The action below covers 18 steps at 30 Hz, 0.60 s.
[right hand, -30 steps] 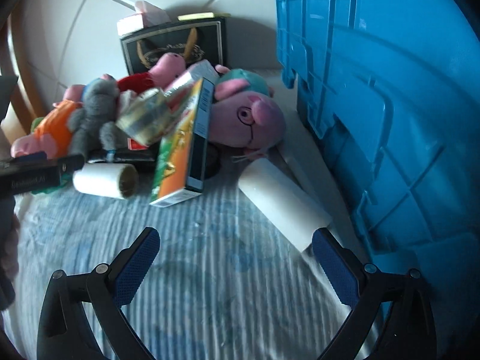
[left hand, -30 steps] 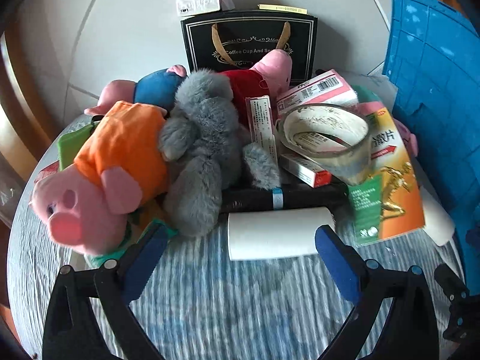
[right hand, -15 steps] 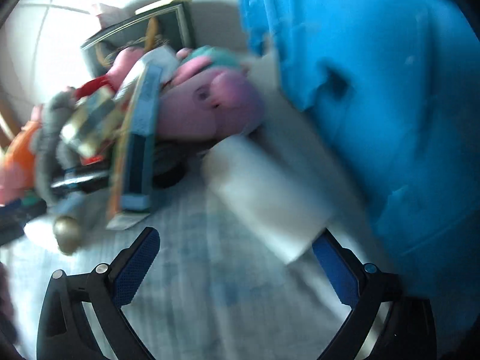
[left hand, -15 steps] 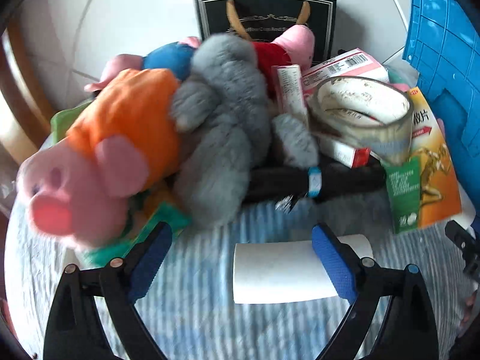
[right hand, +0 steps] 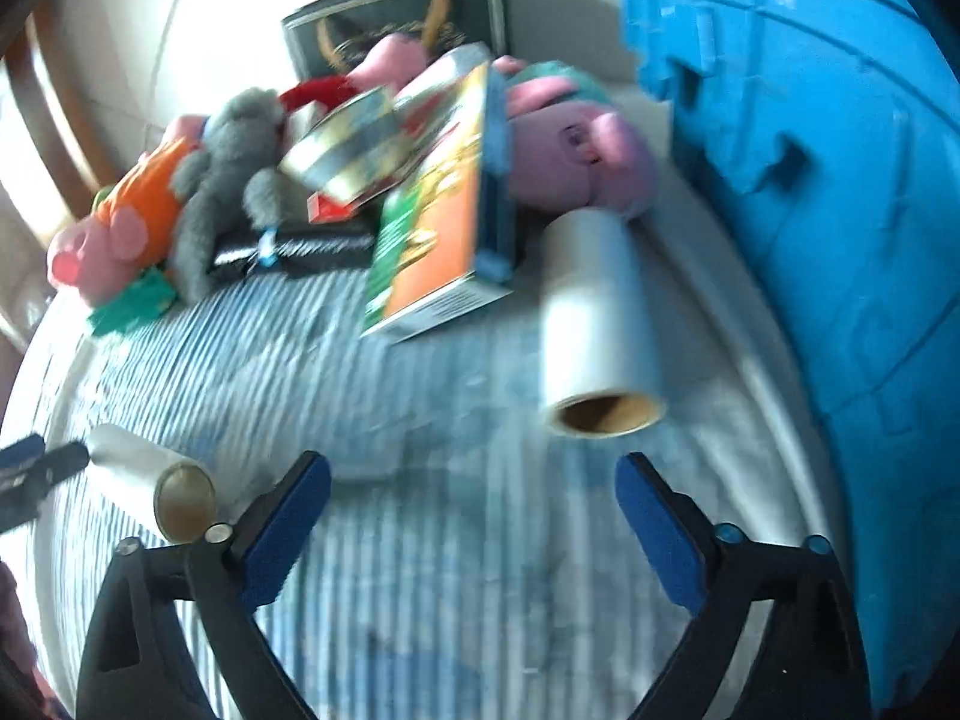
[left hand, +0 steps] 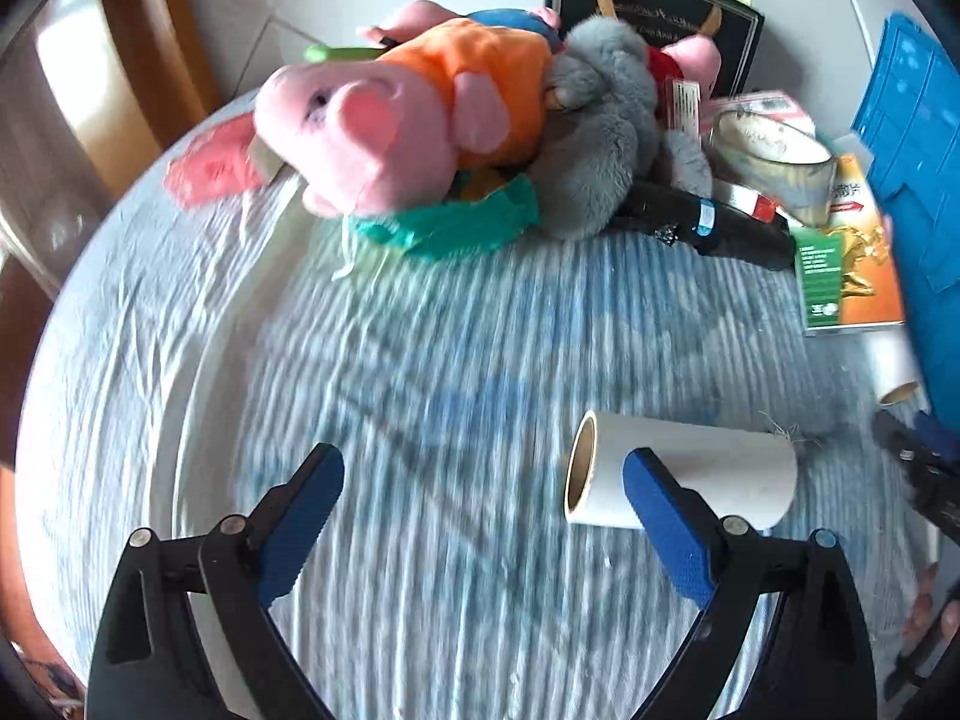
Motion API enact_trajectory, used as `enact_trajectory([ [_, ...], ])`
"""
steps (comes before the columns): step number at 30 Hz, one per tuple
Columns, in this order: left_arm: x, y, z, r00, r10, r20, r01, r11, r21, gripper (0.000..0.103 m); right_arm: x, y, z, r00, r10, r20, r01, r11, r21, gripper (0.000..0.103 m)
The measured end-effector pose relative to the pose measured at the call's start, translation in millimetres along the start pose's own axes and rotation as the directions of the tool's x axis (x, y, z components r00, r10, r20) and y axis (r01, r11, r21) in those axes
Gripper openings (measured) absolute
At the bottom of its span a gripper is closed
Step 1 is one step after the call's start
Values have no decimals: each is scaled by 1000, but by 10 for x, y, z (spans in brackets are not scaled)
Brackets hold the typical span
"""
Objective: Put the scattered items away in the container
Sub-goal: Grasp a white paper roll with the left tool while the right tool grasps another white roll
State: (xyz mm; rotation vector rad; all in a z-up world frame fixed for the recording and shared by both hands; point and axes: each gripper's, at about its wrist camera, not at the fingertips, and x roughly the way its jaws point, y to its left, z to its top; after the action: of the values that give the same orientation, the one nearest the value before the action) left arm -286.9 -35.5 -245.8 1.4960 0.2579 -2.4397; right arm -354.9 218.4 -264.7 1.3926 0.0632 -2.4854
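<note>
My left gripper (left hand: 483, 477) is open and empty; a white roll (left hand: 690, 474) lies on the striped cloth just beyond its right finger (left hand: 660, 498). My right gripper (right hand: 474, 486) is open and empty; a second white roll (right hand: 597, 312) lies end-on just ahead of it, beside the blue container (right hand: 810, 210). The first roll also shows at the left of the right wrist view (right hand: 150, 480). A pile of plush toys, with a pink pig in orange (left hand: 408, 108) and a grey plush (left hand: 606, 120), lies at the back.
An orange-green box (right hand: 438, 228), a tape roll (right hand: 354, 144), a black folded umbrella (left hand: 708, 222) and a black gift bag (left hand: 654, 12) crowd the pile. A teal packet (left hand: 444, 228) lies under the pig. The blue container (left hand: 918, 180) stands at the right. Wooden furniture stands at the left.
My left gripper has pulled back and swung left, so the white roll now sits at its right finger. My right gripper has turned toward the second roll, which now lies end-on.
</note>
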Motion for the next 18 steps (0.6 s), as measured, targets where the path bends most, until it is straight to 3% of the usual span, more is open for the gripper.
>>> enact_trajectory([
  [2, 4, 37, -100, 1000, -2, 6, 2, 1000, -1, 96, 95, 229, -23, 999, 35, -24, -36, 998, -46, 96],
  [5, 127, 29, -108, 998, 58, 25, -59, 998, 25, 96, 175, 637, -133, 992, 106, -67, -113, 986, -125, 92],
  [11, 331, 24, 264, 997, 54, 59, -57, 997, 43, 96, 163, 1050, -273, 982, 170, -81, -181, 971, -154, 92],
  [14, 131, -33, 421, 995, 16, 103, -22, 999, 49, 96, -14, 907, -232, 991, 127, -31, -130, 984, -120, 92],
  [18, -82, -217, 414, 991, -96, 91, 87, 991, 101, 96, -295, 421, -71, 995, -34, 95, 37, 999, -32, 93],
])
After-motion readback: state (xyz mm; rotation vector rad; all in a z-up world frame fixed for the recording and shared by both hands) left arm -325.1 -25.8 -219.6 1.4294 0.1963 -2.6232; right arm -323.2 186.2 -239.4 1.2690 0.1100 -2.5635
